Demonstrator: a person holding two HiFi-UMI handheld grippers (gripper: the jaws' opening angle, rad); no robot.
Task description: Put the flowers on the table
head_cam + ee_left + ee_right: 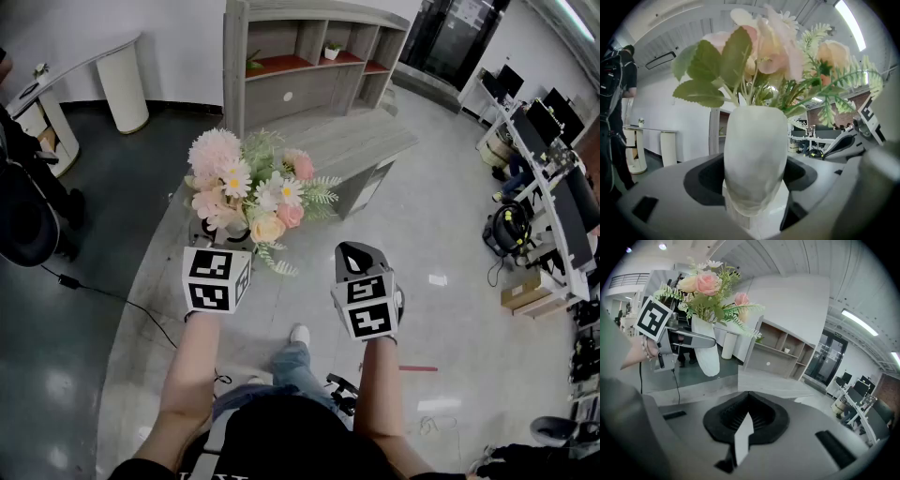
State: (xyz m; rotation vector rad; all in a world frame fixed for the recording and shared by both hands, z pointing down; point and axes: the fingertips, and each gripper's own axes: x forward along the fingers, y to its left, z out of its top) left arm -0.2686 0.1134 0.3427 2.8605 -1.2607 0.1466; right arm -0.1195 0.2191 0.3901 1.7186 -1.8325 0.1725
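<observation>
In the head view, closest in, the left gripper (214,246) carries the flowers (253,192) upright. The right gripper (357,258) rides beside it to the right, apart from the bouquet. The table (366,141) lies farther off, ahead and slightly right of the bouquet. Its grey top is bare, and open floor lies between it and the person. A shelf unit (309,56) stands against its far side, so the nearer part of the top looks like the safer landing.

In the left gripper view, the jaws stand wide, pressed on either side of the white vase (754,159). Its long axis rises straight up across them.

In the right gripper view, the jaws are together with nothing between them. The vase hangs to the left, and the table's near edge runs ahead.
</observation>
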